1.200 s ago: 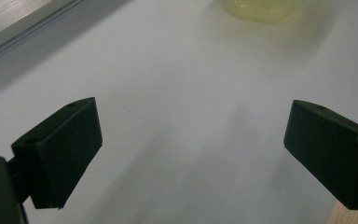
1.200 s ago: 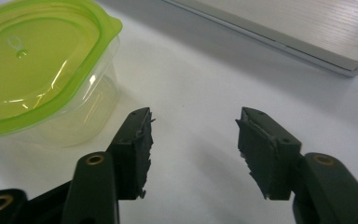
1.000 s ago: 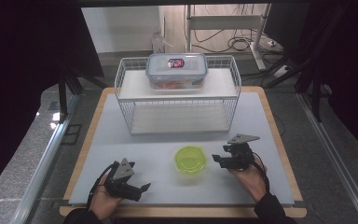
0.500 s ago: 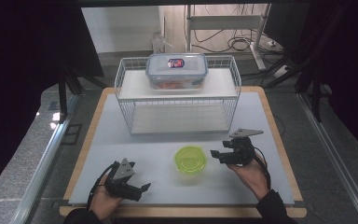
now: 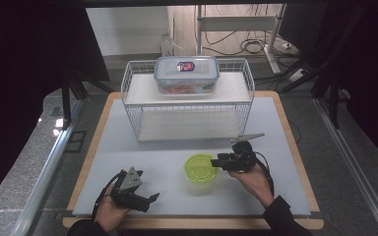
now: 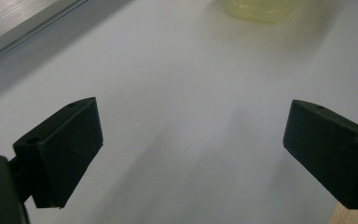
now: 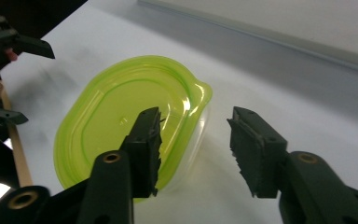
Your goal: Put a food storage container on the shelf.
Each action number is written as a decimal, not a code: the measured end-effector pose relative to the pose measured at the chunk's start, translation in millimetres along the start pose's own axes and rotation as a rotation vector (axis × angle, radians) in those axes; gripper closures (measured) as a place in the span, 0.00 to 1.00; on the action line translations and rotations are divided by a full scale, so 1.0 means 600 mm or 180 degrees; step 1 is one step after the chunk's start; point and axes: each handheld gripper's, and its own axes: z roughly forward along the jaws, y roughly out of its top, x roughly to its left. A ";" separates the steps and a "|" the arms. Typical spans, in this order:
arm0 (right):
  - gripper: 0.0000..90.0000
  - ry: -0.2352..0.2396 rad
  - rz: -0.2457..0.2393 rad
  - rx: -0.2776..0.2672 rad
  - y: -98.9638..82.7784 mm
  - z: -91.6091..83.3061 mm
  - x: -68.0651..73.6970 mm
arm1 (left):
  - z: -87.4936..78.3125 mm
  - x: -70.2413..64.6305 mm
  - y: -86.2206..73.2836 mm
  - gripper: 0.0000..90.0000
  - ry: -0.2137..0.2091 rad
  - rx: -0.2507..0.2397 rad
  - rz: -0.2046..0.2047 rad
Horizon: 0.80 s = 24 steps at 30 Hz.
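The right claw point(image 7: 193, 149), its jaws apart and just closing, straddles the rim of the green lidded bowl point(image 5: 200, 168) near the counter's point(image 5: 128, 147) front edge, while the left claw point(image 6: 191, 154) rests open at the front-left corner.

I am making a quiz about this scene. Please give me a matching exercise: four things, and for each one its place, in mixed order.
Things:
1. clear box
2. green lid
3. left claw
4. right claw

Places:
A. at the lid's right edge
B. on top of the wire rack
C. near the table's front left corner
D. on the table, in front of the rack

Pairs: 1-B, 2-D, 3-C, 4-A
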 end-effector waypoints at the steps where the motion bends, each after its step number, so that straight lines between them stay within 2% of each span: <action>1: 0.64 0.0035 0.0043 0.0035 0.001 0.003 -0.001 | 0.000 0.000 0.000 0.05 0.0003 -0.0001 0.0010; 11: 0.80 0.0371 0.0364 0.0098 0.004 0.019 -0.020 | 0.001 -0.001 0.001 0.05 -0.0003 -0.0004 0.0033; 15: 0.88 0.0578 0.0461 0.0125 0.005 0.025 -0.023 | 0.001 -0.001 0.001 0.05 0.0000 -0.0001 0.0037; 20: 0.89 0.0552 0.0433 0.0181 0.011 0.028 -0.017 | 0.000 -0.001 0.000 0.05 0.0006 -0.0008 0.0040; 24: 0.90 0.0557 0.0480 0.0173 0.010 0.026 -0.016 | -0.001 -0.002 0.001 0.05 0.0011 -0.0007 0.0045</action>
